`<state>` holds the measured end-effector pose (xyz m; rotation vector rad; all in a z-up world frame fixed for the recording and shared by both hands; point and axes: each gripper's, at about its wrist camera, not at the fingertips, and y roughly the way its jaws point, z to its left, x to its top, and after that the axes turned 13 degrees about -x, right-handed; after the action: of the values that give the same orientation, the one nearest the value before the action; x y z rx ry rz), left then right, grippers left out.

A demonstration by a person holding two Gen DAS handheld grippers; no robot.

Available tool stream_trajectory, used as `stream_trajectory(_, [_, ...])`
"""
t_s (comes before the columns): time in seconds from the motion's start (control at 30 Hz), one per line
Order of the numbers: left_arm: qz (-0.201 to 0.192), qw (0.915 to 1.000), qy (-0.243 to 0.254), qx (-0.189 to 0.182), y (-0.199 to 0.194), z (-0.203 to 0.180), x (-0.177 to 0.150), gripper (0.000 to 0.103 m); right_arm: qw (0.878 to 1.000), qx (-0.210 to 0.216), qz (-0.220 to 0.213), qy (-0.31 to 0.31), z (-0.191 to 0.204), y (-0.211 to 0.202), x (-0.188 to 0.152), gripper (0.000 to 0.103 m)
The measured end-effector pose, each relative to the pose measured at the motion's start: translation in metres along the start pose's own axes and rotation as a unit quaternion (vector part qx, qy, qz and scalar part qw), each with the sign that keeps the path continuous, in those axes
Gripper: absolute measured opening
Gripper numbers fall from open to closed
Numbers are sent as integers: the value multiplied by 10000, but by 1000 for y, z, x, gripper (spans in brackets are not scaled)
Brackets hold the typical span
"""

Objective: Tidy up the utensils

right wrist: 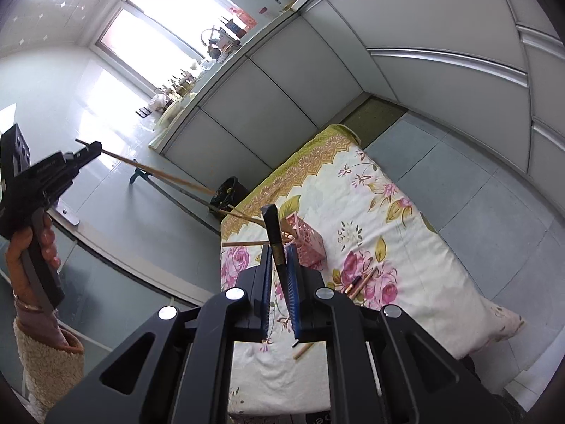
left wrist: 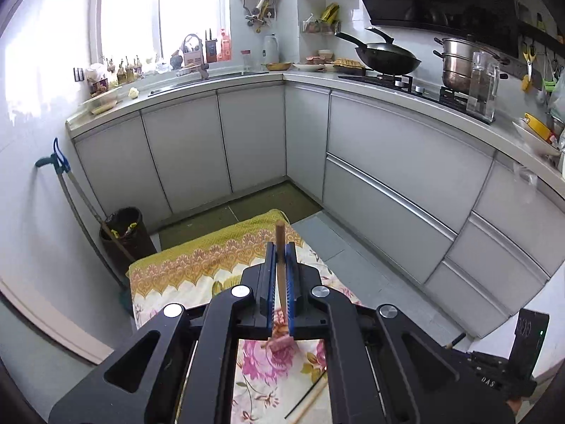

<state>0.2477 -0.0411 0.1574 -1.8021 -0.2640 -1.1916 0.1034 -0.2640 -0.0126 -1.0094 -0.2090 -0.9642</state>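
The left gripper [left wrist: 281,247] was clamped on a wooden chopstick [left wrist: 280,247], lifted above the flowered cloth [left wrist: 197,265]. The right gripper [right wrist: 279,251] had its jaws closed on a dark chopstick [right wrist: 272,226], tilted over the same cloth. A pink holder [right wrist: 305,240] lay on its side just past it, and more chopsticks [right wrist: 360,282] rested nearby on the cloth.

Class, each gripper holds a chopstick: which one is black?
The right gripper's chopstick: black with a gold band. The left gripper's chopstick is plain wood.
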Motion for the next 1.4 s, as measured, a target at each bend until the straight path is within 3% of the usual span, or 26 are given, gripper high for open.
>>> stream_trajectory(0.13, [-98, 9996, -248, -120, -24, -1, -53, 4, 9997, -75, -130, -189, 14, -24, -10, 10])
stream_trajectory(0.3, [-169, 9990, -394, -161, -29, 0, -81, 4, 9990, -99, -255, -363, 22, -41, -18, 10])
stream_trajectory(0.5, [-499, 9980, -385, 16, -12, 4, -74, 4, 9985, -137, -278, -453, 26, -38, -13, 10])
stream_trajectory(0.7, [-545, 9972, -474, 201, 38, 20, -60, 4, 9982, -222, -308, -474, 24, -23, 3, 10])
stream_trajectory(1.03, [-133, 9964, -779, 308, 136, 58, -79, 4, 9978, -337, -228, -532, 27, 12, 20, 10])
stream_trajectory(1.17, [145, 9968, -782, 120, 161, 61, -95, 6, 9979, -316, -158, -537, 29, 24, 20, 10])
stream_trajectory(1.27, [113, 9959, -891, 66, 156, 63, -103, 8, 9976, -307, -151, -609, 35, 28, 20, 10])
stream_trajectory(1.4, [-351, 9940, -1031, -89, 116, 63, -98, 19, 9971, -255, -194, -685, 48, 30, 21, 10])
